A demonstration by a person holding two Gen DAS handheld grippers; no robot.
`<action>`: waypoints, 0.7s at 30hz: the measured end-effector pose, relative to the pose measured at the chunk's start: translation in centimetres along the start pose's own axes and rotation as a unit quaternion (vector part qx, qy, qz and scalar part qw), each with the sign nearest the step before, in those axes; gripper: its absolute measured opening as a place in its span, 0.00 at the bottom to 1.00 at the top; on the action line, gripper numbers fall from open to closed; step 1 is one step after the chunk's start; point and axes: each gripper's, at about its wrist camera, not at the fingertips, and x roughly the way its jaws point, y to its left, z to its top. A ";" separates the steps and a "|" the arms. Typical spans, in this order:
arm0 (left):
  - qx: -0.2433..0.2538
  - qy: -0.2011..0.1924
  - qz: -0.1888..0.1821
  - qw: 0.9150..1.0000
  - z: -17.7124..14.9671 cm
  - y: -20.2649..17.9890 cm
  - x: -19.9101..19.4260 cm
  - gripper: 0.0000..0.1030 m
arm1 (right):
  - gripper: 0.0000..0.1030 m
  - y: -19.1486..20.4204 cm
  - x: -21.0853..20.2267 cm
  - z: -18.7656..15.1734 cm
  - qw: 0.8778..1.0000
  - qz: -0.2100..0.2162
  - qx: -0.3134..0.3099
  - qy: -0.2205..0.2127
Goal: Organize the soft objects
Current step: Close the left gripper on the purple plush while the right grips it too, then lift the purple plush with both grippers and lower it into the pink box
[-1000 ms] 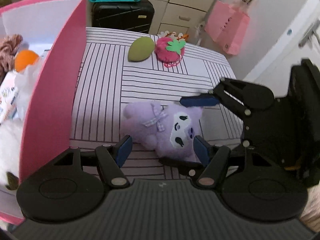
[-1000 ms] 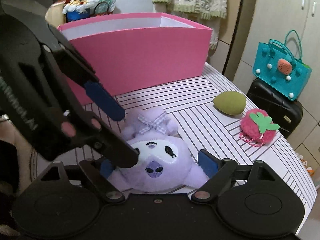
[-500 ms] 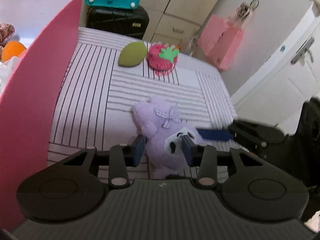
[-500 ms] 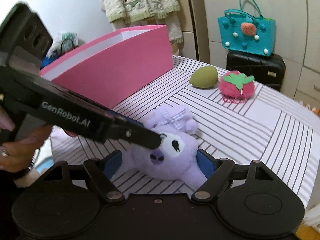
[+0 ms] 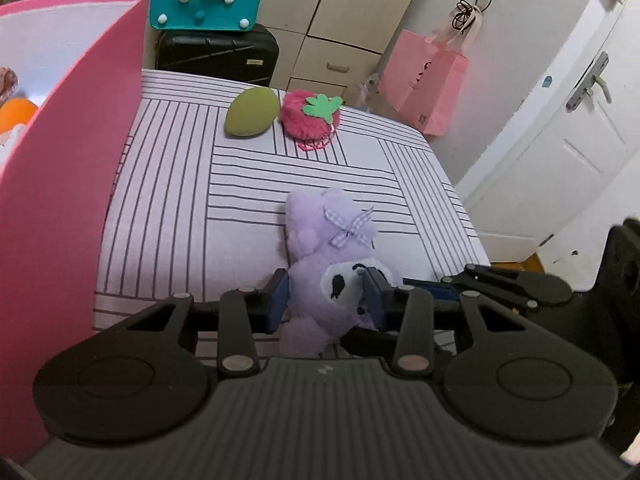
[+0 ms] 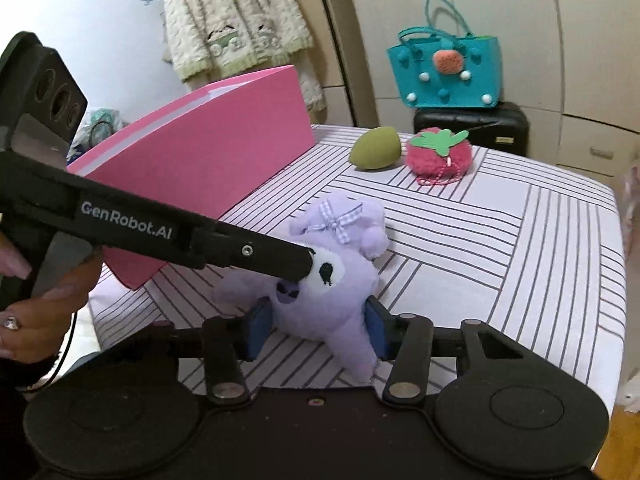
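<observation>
Pink cardboard forms the large open box [image 5: 76, 184] that stands on the striped table [image 5: 248, 176], and I use this box as the landmark. Inside it, only a small part of the contents shows: an orange round thing [image 5: 16, 114] and something brownish [image 5: 8, 80] at the edge of the view; what else lies inside I cannot tell.

Just beside the long wall of the box, near the front edge of the table, lies the purple plush toy [image 6: 332, 264] with a checked bow. The left gripper [image 5: 326, 294] is clamped on the head of the toy, its blue pads pressing at both sides of the white face. The right gripper [image 6: 316, 326] has the lower body of the toy between its pads, and its jaws are closing, the pads touching the plush at both sides.

Further from the box, near the far edge, a green plush mango [image 5: 251, 111] and a pink plush strawberry [image 5: 310, 118] sit touching each other.
</observation>
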 end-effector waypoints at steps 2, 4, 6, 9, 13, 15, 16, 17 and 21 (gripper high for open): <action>-0.004 0.000 -0.007 1.000 -0.1 0.1 -0.1 0.38 | 0.51 0.1 -0.1 -0.3 1.000 -0.007 0.018 -0.009; -0.004 -0.002 -0.012 1.000 -0.2 0.1 -0.3 0.38 | 0.50 0.3 -0.3 -0.6 0.999 -0.003 0.036 -0.018; 0.001 -0.004 -0.011 1.000 -0.4 -0.1 -0.5 0.38 | 0.50 0.5 -0.6 -0.9 0.998 0.001 0.051 -0.025; 0.007 -0.005 -0.015 1.000 -0.6 -0.3 -1.1 0.38 | 0.50 1.0 -1.2 -1.1 0.998 0.004 0.061 -0.032; 0.020 -0.004 -0.028 0.999 -0.9 -0.7 -2.7 0.38 | 0.50 2.1 -2.4 -1.0 0.997 0.006 0.066 -0.031; 0.026 0.001 -0.035 0.999 -1.1 -0.8 -3.6 0.38 | 0.50 2.9 -3.1 -1.0 0.997 0.010 0.073 -0.027; 0.030 0.004 -0.039 0.999 -1.2 -0.8 -4.2 0.38 | 0.50 3.2 -3.3 -1.0 0.997 0.012 0.076 -0.024; 0.032 0.006 -0.040 0.999 -1.3 -0.8 -4.6 0.38 | 0.50 3.7 -3.6 -1.0 0.996 0.013 0.081 -0.020; 0.043 0.017 -0.040 0.998 -2.1 -0.8 -6.8 0.39 | 0.50 5.9 -4.3 -0.9 0.997 0.015 0.080 -0.005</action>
